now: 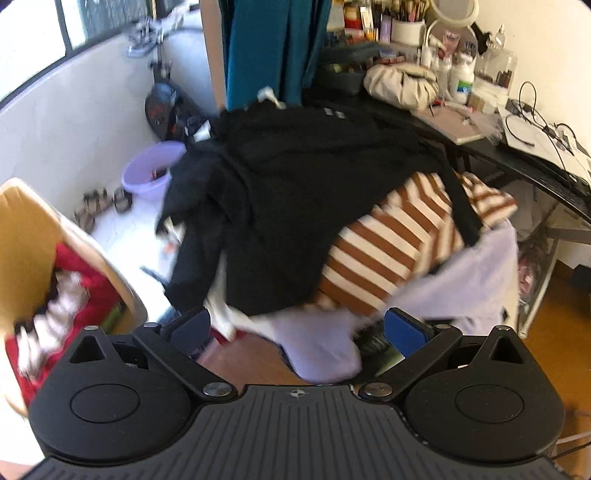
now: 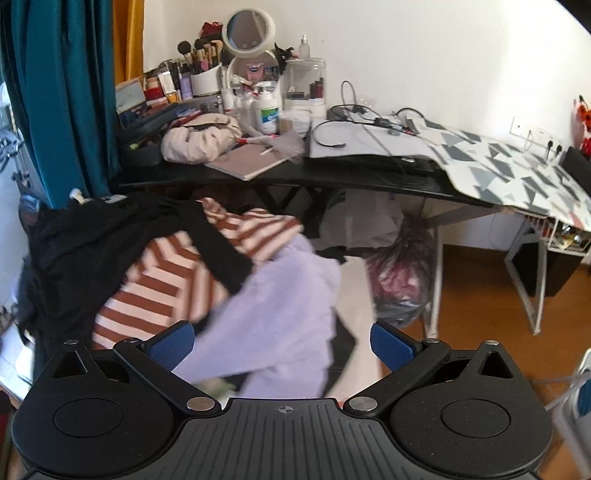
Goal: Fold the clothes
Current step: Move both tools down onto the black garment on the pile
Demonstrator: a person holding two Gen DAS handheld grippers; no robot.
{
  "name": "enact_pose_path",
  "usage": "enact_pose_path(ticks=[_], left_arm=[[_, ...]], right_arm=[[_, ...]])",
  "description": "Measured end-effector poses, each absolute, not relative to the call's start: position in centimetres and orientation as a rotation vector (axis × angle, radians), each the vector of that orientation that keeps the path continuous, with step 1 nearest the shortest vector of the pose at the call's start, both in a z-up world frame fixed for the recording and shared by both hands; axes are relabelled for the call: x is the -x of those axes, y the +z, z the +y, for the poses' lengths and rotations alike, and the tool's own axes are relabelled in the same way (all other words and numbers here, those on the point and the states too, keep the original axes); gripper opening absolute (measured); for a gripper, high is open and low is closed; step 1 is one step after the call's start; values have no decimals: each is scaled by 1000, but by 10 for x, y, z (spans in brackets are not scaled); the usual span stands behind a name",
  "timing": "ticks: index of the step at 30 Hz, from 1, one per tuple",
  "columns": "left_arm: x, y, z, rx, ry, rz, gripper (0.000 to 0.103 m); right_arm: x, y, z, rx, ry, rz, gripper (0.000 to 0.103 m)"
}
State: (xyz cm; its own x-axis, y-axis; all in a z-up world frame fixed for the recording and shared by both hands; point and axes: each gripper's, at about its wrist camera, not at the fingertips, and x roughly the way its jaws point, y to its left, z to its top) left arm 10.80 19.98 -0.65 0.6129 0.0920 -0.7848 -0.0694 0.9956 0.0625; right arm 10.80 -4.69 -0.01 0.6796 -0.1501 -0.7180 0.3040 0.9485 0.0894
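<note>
A heap of clothes fills the middle of both views. On top lies a black garment (image 1: 295, 206) (image 2: 92, 240), over a brown-and-white striped top (image 1: 384, 251) (image 2: 173, 280) and a lilac garment (image 1: 465, 280) (image 2: 288, 306). My left gripper (image 1: 297, 330) hangs open just above the near edge of the heap, its blue pads (image 1: 406, 330) wide apart, nothing between them. My right gripper (image 2: 282, 345) is open too, over the lilac cloth, holding nothing. The surface under the heap is hidden. Both views are motion-blurred.
A black desk (image 2: 332, 177) crowded with cosmetics, a mirror (image 2: 248, 31), a beige bag (image 2: 199, 138) and cables stands behind the heap. A teal curtain (image 2: 55, 92) hangs at the left. A purple basin (image 1: 151, 170) and a tan bin (image 1: 33, 236) of red clothes sit left.
</note>
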Motion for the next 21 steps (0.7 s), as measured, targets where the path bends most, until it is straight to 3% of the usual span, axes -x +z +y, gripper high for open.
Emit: enact_pose_path(ticks=[8,21], left_arm=[[-132,-3,255,-193,75,748,102],[-188,-49,324,108,-109,942,102]], right_arm=[[-135,2,18,-156,-276,764,102],[-210,-42,39,-172,-229,812,102]])
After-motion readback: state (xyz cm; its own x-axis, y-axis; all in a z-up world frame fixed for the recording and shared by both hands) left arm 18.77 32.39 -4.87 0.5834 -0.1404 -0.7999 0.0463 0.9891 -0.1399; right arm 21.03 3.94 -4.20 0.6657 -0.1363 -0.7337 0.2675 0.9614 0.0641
